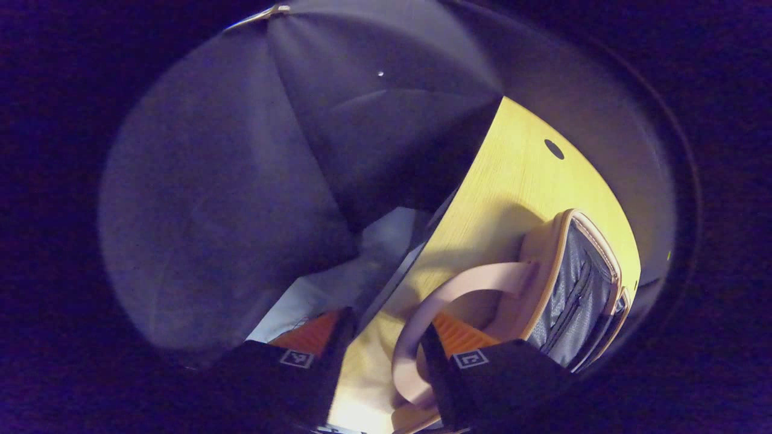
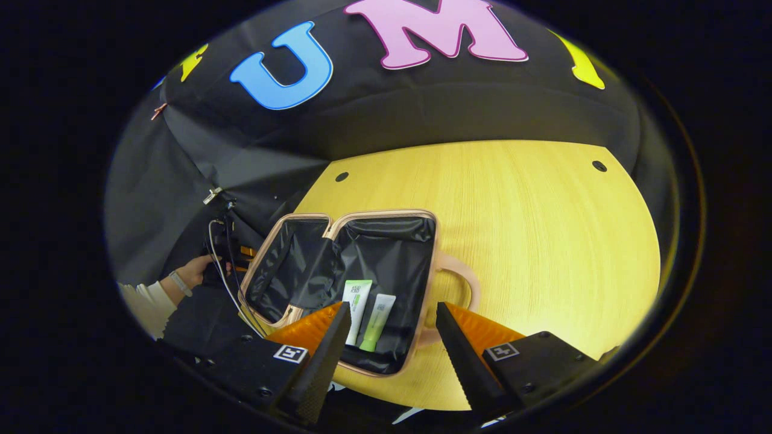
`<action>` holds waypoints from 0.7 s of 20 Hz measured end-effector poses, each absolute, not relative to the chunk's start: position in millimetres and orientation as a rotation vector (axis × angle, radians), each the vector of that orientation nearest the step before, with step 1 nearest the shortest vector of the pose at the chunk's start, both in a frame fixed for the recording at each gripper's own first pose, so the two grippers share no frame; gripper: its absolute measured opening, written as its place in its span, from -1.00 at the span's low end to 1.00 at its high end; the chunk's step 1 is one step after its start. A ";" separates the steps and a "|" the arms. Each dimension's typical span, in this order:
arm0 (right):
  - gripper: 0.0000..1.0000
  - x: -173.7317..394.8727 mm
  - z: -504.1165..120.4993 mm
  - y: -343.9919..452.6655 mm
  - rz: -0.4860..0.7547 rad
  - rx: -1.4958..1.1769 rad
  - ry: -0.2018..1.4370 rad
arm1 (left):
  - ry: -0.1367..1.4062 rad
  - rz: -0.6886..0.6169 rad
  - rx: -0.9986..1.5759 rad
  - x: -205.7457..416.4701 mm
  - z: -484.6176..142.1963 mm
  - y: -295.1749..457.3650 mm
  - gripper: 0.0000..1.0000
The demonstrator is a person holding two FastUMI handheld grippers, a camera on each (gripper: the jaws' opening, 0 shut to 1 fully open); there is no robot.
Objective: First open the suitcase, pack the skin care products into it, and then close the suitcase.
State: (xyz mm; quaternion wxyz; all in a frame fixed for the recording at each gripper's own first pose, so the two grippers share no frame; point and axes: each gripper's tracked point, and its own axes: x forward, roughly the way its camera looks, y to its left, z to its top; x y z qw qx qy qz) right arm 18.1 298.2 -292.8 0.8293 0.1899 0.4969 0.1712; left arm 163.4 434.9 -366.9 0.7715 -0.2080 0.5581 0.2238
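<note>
Lying open on the desk [image 2: 543, 241] with two tubes [image 2: 368, 313] inside, the suitcase [image 2: 362, 241] could slide or pinch them if swung shut carelessly; both the left tool [image 1: 380, 337] and right tool [image 2: 392, 331] gape wide, holding nothing.

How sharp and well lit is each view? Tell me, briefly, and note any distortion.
Left gripper view: dim and soft; the suitcase and its handle are blurred close up, and a shadow falls on the table. Right gripper view: bright and sharp; the two tubes read clearly, though the fisheye bows the table edge.
</note>
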 end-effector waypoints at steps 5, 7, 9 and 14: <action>0.81 26.5 -289.8 299.1 0.402 0.441 1.034 | 1.249 0.426 -0.211 167.5 -341.6 430.0 -0.68; 0.81 33.9 -284.5 302.6 0.418 0.451 1.008 | 1.213 0.404 -0.225 169.2 -323.4 421.6 -0.80; 0.82 38.7 -281.0 303.6 0.431 0.470 0.987 | 1.158 0.390 -0.202 170.3 -291.2 417.1 -0.84; 0.81 50.1 -273.6 276.7 0.438 0.487 0.937 | 0.927 0.278 -0.236 189.0 -169.6 361.4 -0.87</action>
